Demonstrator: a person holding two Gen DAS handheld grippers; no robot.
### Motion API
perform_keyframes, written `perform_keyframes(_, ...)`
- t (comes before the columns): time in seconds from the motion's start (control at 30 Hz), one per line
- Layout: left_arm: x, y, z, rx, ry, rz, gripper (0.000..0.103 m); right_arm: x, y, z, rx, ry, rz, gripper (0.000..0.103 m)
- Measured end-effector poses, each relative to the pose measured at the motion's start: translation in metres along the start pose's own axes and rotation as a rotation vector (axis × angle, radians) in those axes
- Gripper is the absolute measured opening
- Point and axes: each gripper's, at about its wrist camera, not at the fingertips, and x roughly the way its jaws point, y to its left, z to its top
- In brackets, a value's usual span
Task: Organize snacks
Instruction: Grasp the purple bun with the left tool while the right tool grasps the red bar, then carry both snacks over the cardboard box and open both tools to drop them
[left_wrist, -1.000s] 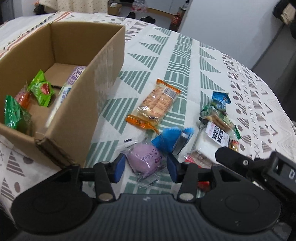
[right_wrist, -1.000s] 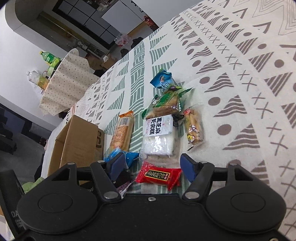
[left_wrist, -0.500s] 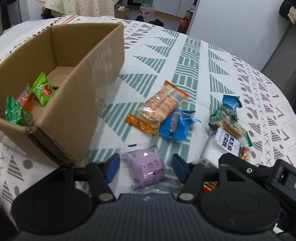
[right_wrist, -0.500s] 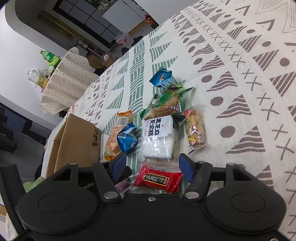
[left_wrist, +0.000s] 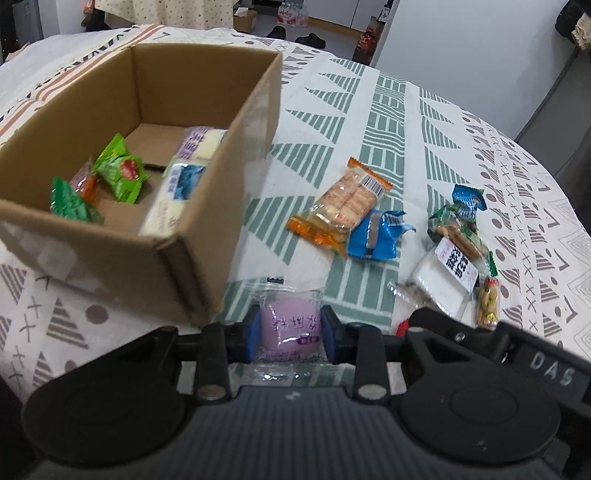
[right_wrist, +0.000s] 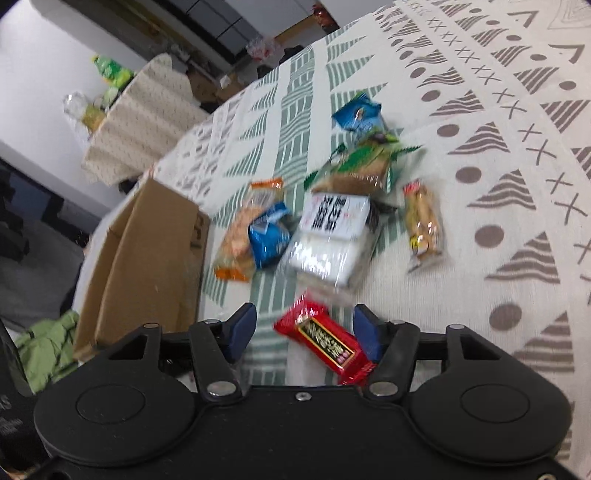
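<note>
Patterned tablecloth (left_wrist: 369, 110) under everything; cardboard box (left_wrist: 207, 236) as landmark. Left gripper (left_wrist: 290, 332) just off box's near corner, blue pads clamped on both sides of purple snack (left_wrist: 290, 321), pack held between fingers. Right gripper (right_wrist: 304, 328) further right of box, fingers spread apart; red snack bar (right_wrist: 325, 341) lies on cloth between them, closer to right finger, not squeezed. Orange cracker pack (left_wrist: 341, 199) and blue packet (left_wrist: 375, 240) lie right of box. Green sweets (left_wrist: 120, 171) inside box.
</note>
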Motion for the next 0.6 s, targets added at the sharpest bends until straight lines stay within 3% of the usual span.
perform_keyframes(0.1,-0.007,0.005,-0.004,0.005,0.001,-0.004,0.032,0.0,0.01,-0.007,-0.049,0.023,-0.028,0.056)
perform_keyframes(0.17,-0.011,0.008,-0.007,0.011,0.005,-0.003,0.032,0.001,0.016,-0.012,-0.078,0.036,-0.05,0.045)
perform_keyframes(0.23,-0.018,0.012,-0.009,0.021,0.009,-0.003,0.032,0.002,0.018,-0.017,-0.095,0.051,-0.075,0.023)
perform_keyframes(0.27,-0.021,0.013,-0.011,0.028,0.011,-0.007,0.032,0.002,0.019,-0.019,-0.099,0.059,-0.089,0.02)
perform_keyframes(0.6,-0.062,0.02,-0.01,0.043,-0.011,-0.062,0.032,-0.035,0.047,-0.03,-0.102,0.006,-0.057,0.019)
